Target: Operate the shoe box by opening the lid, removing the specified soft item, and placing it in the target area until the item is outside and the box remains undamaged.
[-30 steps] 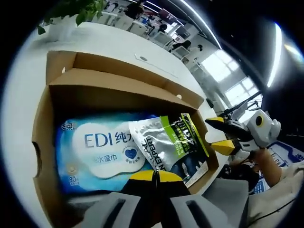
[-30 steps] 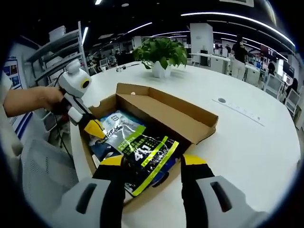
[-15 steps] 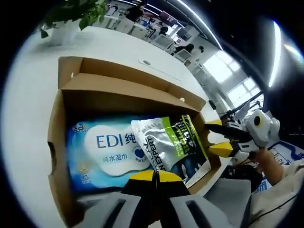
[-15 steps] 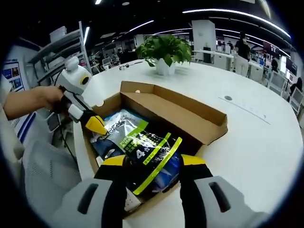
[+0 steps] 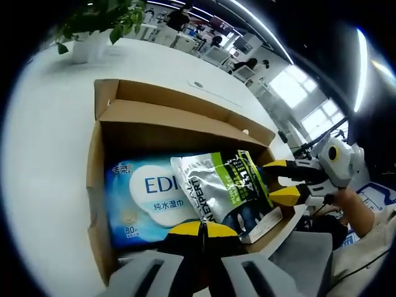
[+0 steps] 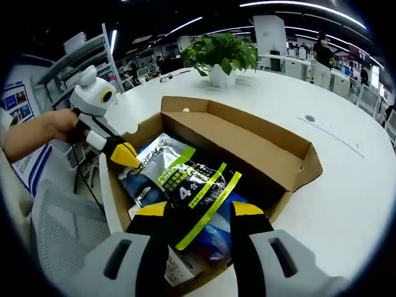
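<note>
My right jaws had closed in, parted, around the glossy crinkled pouch inside the open cardboard shoe box near the surface's edge; my left jaws stayed clenched at the pouch's corner.

I see a matt brown cardboard shoe box, a glossy foil-like silver and green pouch, a shiny blue plastic wipes pack, and a smooth white table with slight sheen.
</note>
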